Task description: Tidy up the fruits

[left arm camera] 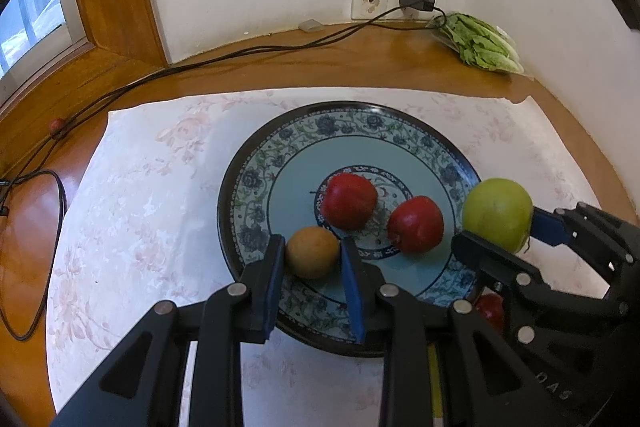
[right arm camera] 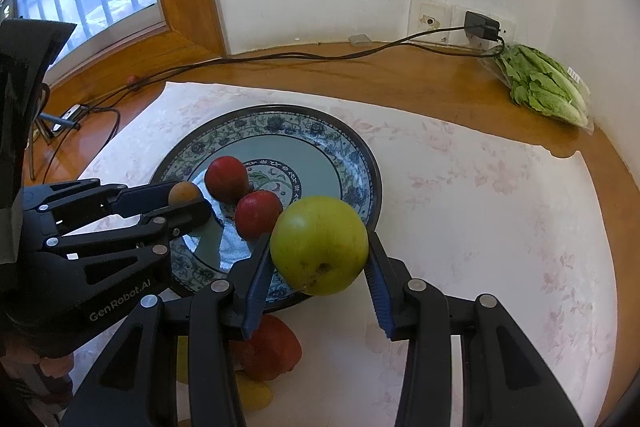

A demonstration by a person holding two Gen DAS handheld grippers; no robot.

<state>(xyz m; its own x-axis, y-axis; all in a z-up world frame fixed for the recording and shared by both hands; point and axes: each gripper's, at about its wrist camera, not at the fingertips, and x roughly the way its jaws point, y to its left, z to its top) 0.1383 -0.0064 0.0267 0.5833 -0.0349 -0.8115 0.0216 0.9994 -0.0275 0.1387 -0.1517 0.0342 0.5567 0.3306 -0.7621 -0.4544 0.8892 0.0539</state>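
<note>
The wooden table (left arm camera: 360, 67) has a pale floral cloth (left arm camera: 152, 187) over most of it, and a big blue patterned plate (left arm camera: 280, 155) sits about mid-cloth. That plate looks like the drop-off spot, so the step in hand reads as loading fruit onto it, 2 pieces at once.

The right gripper (right arm camera: 318, 267) is clamped on a green apple (right arm camera: 320, 245), held up over the plate's right rim, not resting on anything. The left gripper (left arm camera: 310, 267) has its blue pads squeezed on a small brown fruit (left arm camera: 312, 253), low over the plate's near-left part; whether it touches the plate yet is hard to tell.

Already on the plate: 2 red fruits, one (left arm camera: 348, 201) on the centre medallion and another (left arm camera: 416, 225) just right of it.

Next move, probably: the right side brings the apple inward and down onto bare plate, then lets go. The near-right part looks free. What stands in the way is the nearer red fruit, which sits close to the apple's path, and round fruit will roll once nudged.

More fruit waits on the cloth off the plate's near edge: a red one (right arm camera: 272, 347) and something yellow (right arm camera: 256, 393), both half hidden under the grippers.

Around the edges: bagged lettuce (right arm camera: 544, 87) in the table's far-right corner, black cables (left arm camera: 240, 53) trailing along the far edge from a wall socket (right arm camera: 440, 23). None of it is near the plate.
</note>
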